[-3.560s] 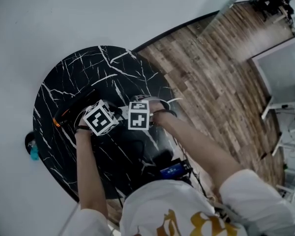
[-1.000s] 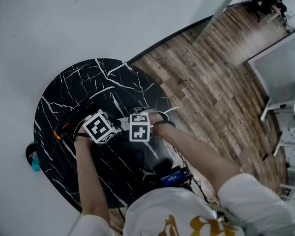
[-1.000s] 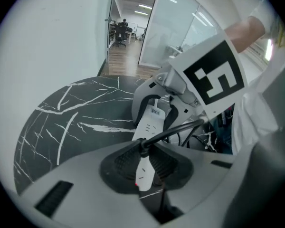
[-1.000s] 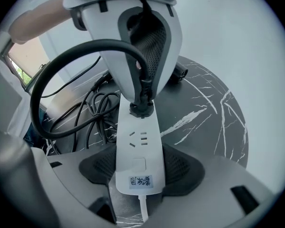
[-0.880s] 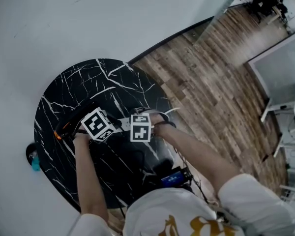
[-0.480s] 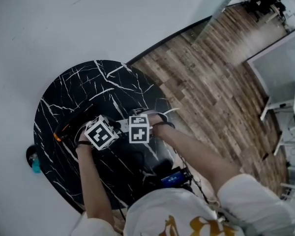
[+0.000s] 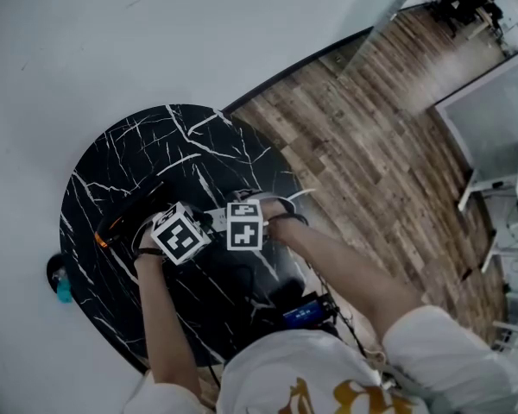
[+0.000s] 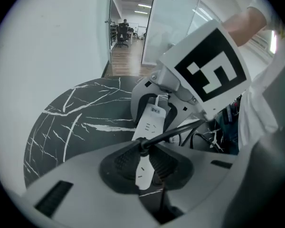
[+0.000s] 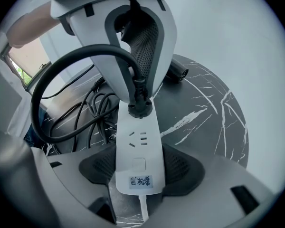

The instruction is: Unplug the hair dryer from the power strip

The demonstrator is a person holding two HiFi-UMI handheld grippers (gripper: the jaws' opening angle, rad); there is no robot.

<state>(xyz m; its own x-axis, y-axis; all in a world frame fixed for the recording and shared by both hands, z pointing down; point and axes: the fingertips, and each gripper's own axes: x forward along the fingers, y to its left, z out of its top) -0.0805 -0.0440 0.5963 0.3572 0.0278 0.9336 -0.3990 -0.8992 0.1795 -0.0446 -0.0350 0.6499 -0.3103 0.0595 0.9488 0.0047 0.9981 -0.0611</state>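
My right gripper [image 9: 137, 169] clamped the white plastic power strip [image 9: 135, 148] at its 6 o'clock switch end. My left gripper [image 8: 142, 163] pinched the hair dryer's black round plug [image 9: 139, 109], seated toward 12 o'clock. Nothing was unplugged yet; the pull remained.

We can make out one small white label [image 9: 139, 180] with blue print on the power strip [image 9: 136, 148], near its cord end; its characters are too blurred to read. The two marker cubes [image 7: 178, 235] [image 7: 243, 225] carry only black-and-white square patterns.
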